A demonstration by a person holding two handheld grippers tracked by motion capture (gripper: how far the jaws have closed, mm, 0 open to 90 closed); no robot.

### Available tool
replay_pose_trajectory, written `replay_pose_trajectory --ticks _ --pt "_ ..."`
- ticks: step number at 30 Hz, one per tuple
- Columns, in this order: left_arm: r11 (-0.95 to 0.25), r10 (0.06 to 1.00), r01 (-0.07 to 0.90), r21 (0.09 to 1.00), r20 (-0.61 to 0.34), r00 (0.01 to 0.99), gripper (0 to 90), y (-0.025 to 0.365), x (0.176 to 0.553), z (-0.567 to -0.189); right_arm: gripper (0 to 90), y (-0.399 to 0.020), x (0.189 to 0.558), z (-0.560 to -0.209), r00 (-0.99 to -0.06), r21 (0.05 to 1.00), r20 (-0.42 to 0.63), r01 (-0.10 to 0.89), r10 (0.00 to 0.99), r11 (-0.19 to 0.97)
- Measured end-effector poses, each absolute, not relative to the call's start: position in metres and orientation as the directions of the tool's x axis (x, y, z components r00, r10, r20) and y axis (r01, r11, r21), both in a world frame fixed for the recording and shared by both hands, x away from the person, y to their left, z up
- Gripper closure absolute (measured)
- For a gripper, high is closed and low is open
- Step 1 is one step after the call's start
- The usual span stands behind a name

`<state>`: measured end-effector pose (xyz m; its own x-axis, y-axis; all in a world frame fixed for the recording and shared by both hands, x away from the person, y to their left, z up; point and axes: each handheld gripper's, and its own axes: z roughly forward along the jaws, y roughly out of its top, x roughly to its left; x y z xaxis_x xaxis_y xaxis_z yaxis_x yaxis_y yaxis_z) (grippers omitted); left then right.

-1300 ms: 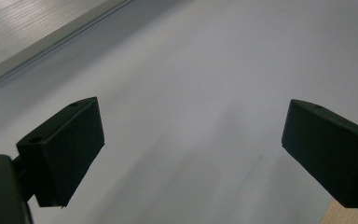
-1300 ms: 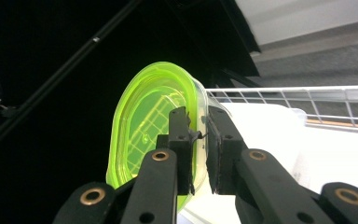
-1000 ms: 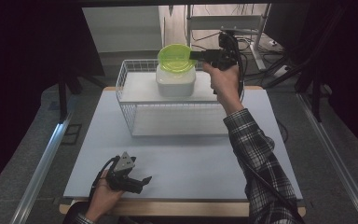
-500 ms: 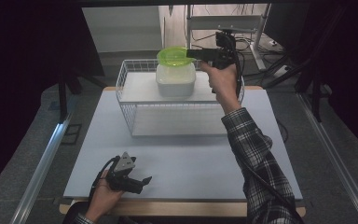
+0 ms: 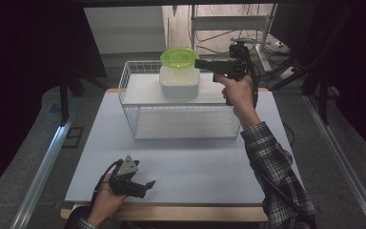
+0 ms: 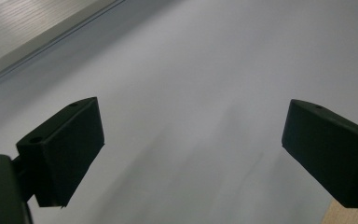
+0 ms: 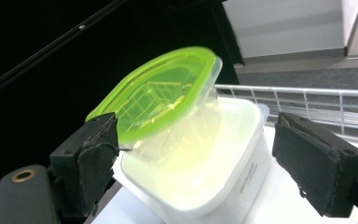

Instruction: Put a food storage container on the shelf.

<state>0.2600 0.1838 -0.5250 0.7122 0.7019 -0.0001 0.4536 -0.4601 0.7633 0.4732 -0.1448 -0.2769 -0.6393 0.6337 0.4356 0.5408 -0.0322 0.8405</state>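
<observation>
Two containers sit stacked on top of the white wire basket [image 5: 181, 112] at the far side of the table [image 5: 181, 176]: a clear tub with a green lid [image 5: 179, 57] rests tilted in the mouth of a larger white tub [image 5: 179, 83], its lid slanting rather than lying flat. Compared with a second ago, the green-lidded tub looks lower and settled into the white one, and the right gripper [image 5: 201, 63], which gripped it then, has just been opening its jaws. In the right gripper view they stand wide apart, one beside the lid's edge and the other clear of the white tub's far side, pressing on nothing. That reads as a release: the stacking step looks done, though the tilt suggests the upper tub is not seated squarely and could need a nudge. Near the table's front edge, the left gripper [image 5: 140, 186] lies low over bare tabletop, jaws spread wide and empty.
</observation>
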Motion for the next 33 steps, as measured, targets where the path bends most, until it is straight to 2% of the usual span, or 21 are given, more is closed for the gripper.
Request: replay_pose_trajectory --ticks 14,33 --pt "-0.447 0.705 0.457 0.769 -0.012 0.71 5.0 0.185 0.261 -0.525 7.8 -0.143 0.443 -0.297 -0.702 0.879 0.272 0.46 0.658 0.127" --pt "-0.44 0.702 0.457 0.773 -0.021 0.712 4.7 0.185 0.261 -0.526 6.4 -0.138 0.411 -0.329 -0.764 0.886 0.178 0.398 0.62 0.236"
